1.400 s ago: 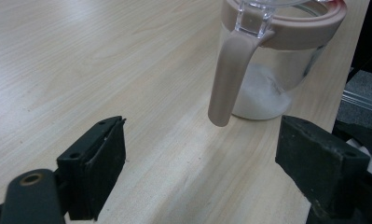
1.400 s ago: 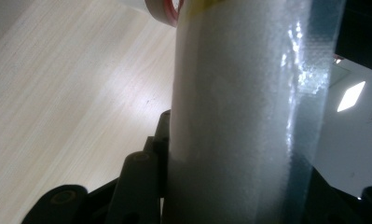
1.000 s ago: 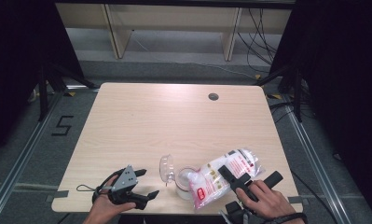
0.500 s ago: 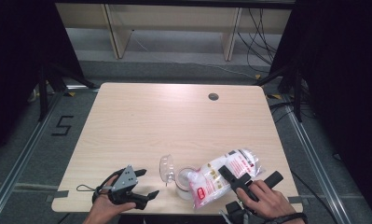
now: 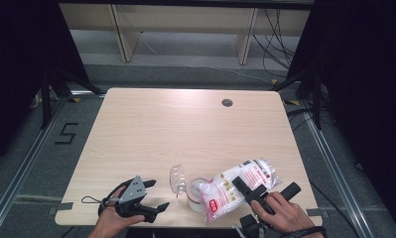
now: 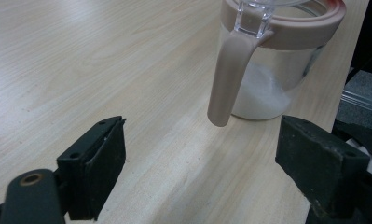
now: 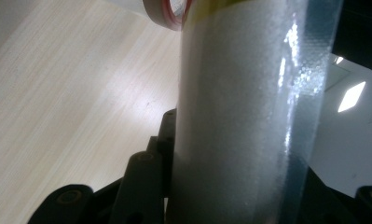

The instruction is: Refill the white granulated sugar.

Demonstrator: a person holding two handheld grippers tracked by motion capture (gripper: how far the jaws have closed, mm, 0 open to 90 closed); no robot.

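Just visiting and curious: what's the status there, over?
Right gripper clamped on the white bag, tipped over the open jar. Left gripper open beside the jar. Nothing in the way.

The table (image 5: pixel 151 129) is pale matt wood-grain laminate, the jar (image 6: pixel 272 70) clear glossy plastic with a smooth matt pink rim and handle, the bag (image 5: pixel 237 188) shiny crinkled clear plastic holding white grains.
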